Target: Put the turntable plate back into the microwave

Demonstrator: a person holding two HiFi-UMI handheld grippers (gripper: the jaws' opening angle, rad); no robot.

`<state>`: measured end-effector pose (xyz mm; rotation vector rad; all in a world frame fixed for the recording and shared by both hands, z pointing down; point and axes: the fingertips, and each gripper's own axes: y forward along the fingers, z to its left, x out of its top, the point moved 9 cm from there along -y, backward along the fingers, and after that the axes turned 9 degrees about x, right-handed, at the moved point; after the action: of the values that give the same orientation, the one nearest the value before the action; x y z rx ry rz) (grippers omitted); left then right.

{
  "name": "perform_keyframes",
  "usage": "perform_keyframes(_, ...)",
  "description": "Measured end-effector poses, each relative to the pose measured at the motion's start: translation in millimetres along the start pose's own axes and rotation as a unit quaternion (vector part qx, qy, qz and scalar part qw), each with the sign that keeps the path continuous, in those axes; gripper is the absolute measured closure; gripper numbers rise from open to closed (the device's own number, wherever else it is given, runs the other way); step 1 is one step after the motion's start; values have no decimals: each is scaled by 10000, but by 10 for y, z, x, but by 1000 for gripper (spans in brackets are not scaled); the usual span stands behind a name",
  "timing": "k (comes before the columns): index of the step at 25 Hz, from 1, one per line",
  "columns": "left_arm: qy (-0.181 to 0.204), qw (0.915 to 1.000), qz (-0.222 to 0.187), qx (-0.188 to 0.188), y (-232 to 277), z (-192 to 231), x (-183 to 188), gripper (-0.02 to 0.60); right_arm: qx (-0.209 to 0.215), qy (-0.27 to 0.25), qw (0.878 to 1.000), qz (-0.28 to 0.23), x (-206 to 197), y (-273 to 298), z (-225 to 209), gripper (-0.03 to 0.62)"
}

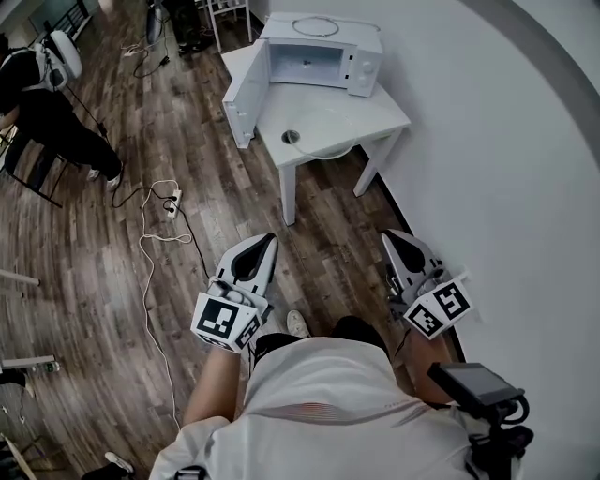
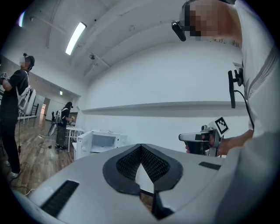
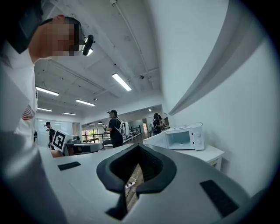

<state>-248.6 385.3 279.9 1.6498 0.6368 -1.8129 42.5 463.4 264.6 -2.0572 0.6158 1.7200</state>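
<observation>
Head view: microwave (image 1: 323, 54) sits at the back of a white table (image 1: 380, 117), straight ahead of both grippers and well apart from them. The door (image 1: 241, 98) is swung open to the microwave's left, and the cavity looks empty. A thin clear round outline on the microwave's roof is probably the turntable plate (image 1: 317, 26). It lies flat and is round, so no long axis. There is also a faint curved line on the table in front of the microwave; can't tell what it is. Left gripper (image 1: 265, 242) and right gripper (image 1: 392, 236) point level at the microwave, roughly equally far from it, left on the door side and right on the wall side. Bare floor lies between the grippers and the table. A power strip with cable (image 1: 172, 202) lies on the floor further left of the microwave, off the path. Another person (image 1: 47, 98) is far left.

Left gripper view: left gripper (image 2: 141, 149) has its jaws together with nothing between them. The microwave (image 2: 103, 141) is ahead and left of the tips, door open. The right gripper (image 2: 199, 139) is off to the right.

Right gripper view: right gripper (image 3: 139, 149) has its jaws closed and empty. The microwave (image 3: 186, 138) is ahead and right of the tips, with a thin rim showing on its roof, likely the plate (image 3: 192, 126). Other people stand beyond the microwave.

Judgement: the plate is above the cavity, so the coming reach goes over the open door's level; the door is the main obstacle on the left gripper's side.
</observation>
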Motion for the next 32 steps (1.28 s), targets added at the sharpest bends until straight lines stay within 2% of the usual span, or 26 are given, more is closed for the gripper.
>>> perform_keyframes(9,7,9999,129,-73,467,327,-55,572,-61,156,9998,71,-130,523,-537,594)
perform_keyframes(14,86,9997,214,60,1116,558,-88,572,113,388,9992,49,-233,934,-1236,594)
perform_keyframes(18,84,9996,225,118,1461,723,-24,572,203,458,9987,27,-172,1168,-1537,594)
perform_keyframes(23,127,9996,174,185,2258,814,67,572,241,507,9984,68,-88,1397,-2266,594)
perform_keyframes(27,187,9990,305,279,2835,874,39,572,281,808,9963,77,-151,1557,-2863,594)
perform_keyframes(32,109,9975,575,392,3153,946,-86,572,312,1255,9913,230,-371,1712,-3280,592)
